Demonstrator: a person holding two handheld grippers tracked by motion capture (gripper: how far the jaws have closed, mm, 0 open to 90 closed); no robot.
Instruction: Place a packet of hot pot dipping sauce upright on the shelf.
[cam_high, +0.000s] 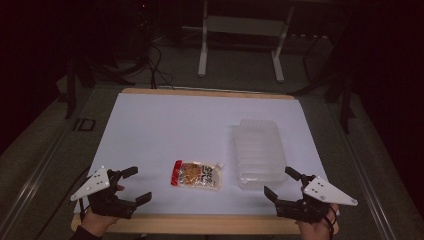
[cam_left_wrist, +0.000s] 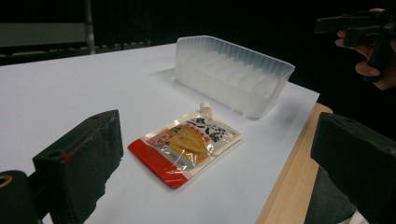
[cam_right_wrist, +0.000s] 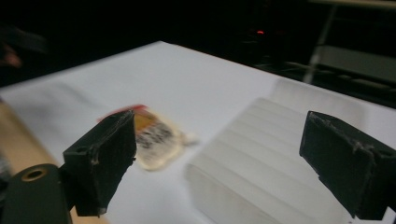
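A flat food pouch (cam_high: 197, 174) with a red edge and a white spout lies on the white sheet near the front. A clear ribbed plastic container (cam_high: 259, 151) rests just to its right. My left gripper (cam_high: 136, 185) hovers at the front left, open, nothing between its jaws; in the left gripper view the pouch (cam_left_wrist: 185, 144) lies ahead with the container (cam_left_wrist: 232, 73) behind it. My right gripper (cam_high: 282, 182) is open at the front right, by the container's near end. In the right gripper view the container (cam_right_wrist: 261, 154) lies between the jaws' line of sight and the pouch (cam_right_wrist: 156, 137) looks blurred.
The white sheet (cam_high: 165, 125) covers a wooden table (cam_high: 210, 224) whose front edge runs under both hands. A white metal frame (cam_high: 240, 40) and cables stand on the dark floor beyond. The other hand's gripper (cam_left_wrist: 359, 28) appears at the top right of the left gripper view.
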